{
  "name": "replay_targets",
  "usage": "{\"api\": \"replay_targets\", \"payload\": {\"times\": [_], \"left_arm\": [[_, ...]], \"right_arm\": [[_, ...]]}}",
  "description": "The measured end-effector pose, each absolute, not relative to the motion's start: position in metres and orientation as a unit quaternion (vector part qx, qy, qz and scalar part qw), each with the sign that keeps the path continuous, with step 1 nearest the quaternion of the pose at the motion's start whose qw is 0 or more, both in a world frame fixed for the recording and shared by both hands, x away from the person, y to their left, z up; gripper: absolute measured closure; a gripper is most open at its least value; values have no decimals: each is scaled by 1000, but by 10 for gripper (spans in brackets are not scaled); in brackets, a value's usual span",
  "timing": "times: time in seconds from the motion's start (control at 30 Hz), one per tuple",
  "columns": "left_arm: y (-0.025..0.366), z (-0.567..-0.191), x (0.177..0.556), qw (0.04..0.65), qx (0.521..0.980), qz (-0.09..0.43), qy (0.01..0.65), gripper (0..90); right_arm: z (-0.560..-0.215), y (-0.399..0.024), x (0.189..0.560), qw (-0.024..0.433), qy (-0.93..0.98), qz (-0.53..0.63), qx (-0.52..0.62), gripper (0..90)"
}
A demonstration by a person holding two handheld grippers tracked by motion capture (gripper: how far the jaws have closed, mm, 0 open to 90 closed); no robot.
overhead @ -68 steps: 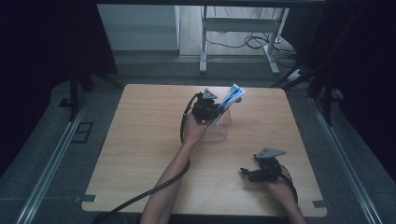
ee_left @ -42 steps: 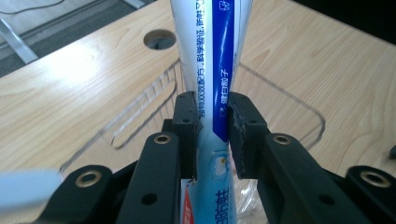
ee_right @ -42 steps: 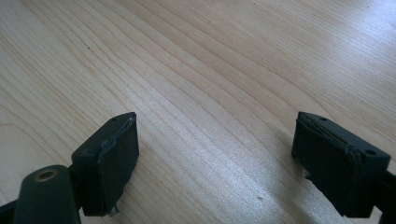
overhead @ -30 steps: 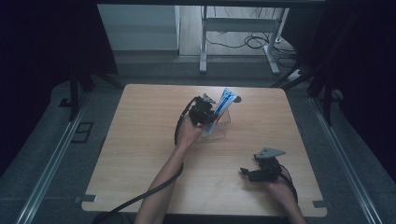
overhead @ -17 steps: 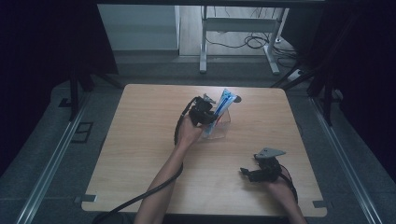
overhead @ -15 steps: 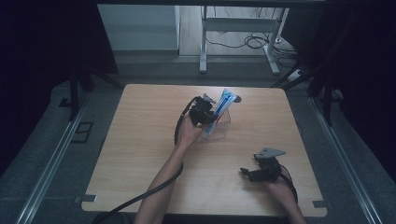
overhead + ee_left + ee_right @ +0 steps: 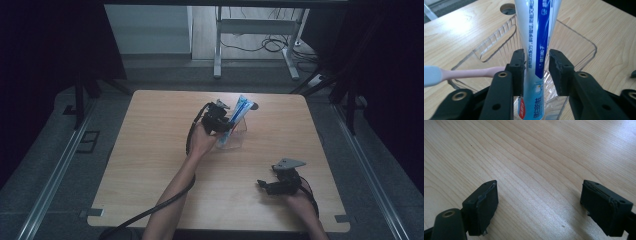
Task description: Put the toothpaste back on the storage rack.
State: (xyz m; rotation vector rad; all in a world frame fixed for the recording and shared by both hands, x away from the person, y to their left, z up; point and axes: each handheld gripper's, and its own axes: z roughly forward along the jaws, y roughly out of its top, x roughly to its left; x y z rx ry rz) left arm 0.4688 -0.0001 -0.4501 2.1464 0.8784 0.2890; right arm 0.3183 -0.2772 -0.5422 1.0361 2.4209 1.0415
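Toothpaste tube (image 7: 537, 50) stands upright in clear cup (image 7: 579, 50).

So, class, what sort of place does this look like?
Probably a recording lab: a bare wooden table ringed by dark curtains, floor rails alongside, and loose cables under a desk frame behind.

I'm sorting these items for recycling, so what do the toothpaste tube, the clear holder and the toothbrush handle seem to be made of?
Toothpaste tube: probably soft plastic laminate, glossy, with printed blue and white panels and a sheen along its length.
Clear holder: hard transparent plastic, or possibly acrylic; the table grain shows through its ribbed walls.
Toothbrush handle: matte pink plastic, by its even colour.
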Motion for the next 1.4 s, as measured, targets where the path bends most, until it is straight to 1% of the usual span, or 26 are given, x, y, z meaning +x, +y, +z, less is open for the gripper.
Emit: {"api": "replay_targets", "payload": {"times": [0.5, 0.77, 1.03, 1.27, 1.4], "left_arm": [[4, -440, 460, 413, 836, 119, 342, 440], [11, -434, 453, 428, 829, 115, 340, 311], [15, -430, 443, 423, 833, 113, 338, 201], [19, -429, 436, 422, 835, 108, 337, 153], [21, -429, 431, 421, 837, 107, 333, 142]], "right_arm": [[-542, -277, 318, 154, 845, 363, 362, 146], [-542, -277, 318, 154, 845, 363, 362, 146], [-542, -277, 318, 155, 845, 363, 361, 146], [-542, -277, 318, 154, 844, 363, 362, 145], [-542, -277, 318, 154, 845, 364, 361, 145]]}}
